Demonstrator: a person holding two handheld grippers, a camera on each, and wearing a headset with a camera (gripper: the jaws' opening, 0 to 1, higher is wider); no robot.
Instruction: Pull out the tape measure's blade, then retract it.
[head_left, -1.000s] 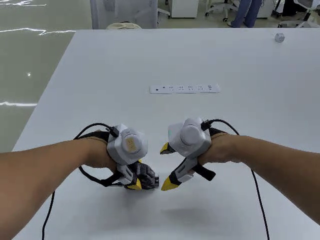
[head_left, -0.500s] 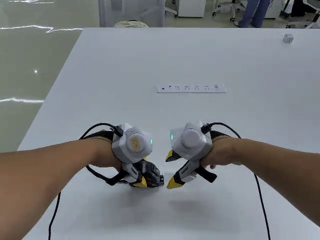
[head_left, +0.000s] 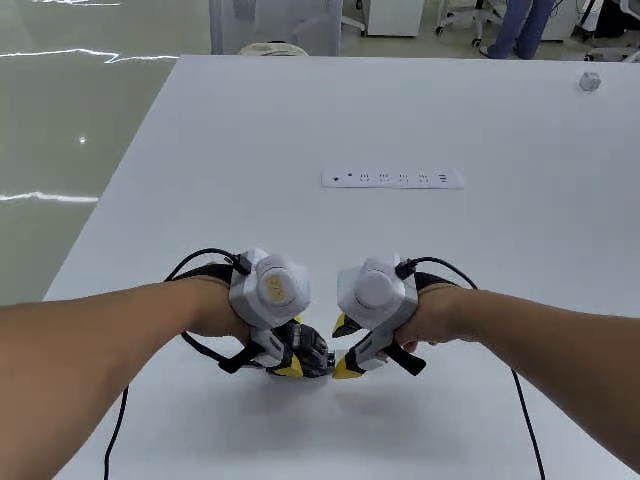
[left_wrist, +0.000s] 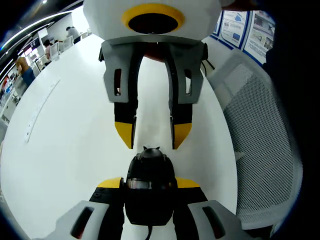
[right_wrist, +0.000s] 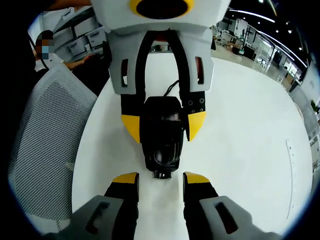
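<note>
At the counter's (head_left: 300, 120) 6 o'clock edge, the right claw (head_left: 343, 347), spread and empty, has neared the tape measure (head_left: 312, 350) clamped in the left claw (head_left: 293, 362); the pull-out looks next.

Near edge of the desk (head_left: 250, 150), head view
The tape measure (head_left: 308, 352) sits between the left gripper's (head_left: 290, 365) jaws; the right gripper (head_left: 343, 348) is just right of it, facing it. A power strip (head_left: 393, 179) lies well behind them.

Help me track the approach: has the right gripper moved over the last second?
Yes. Against the power strip, the right gripper has shifted left, closer to the tape measure.
</note>
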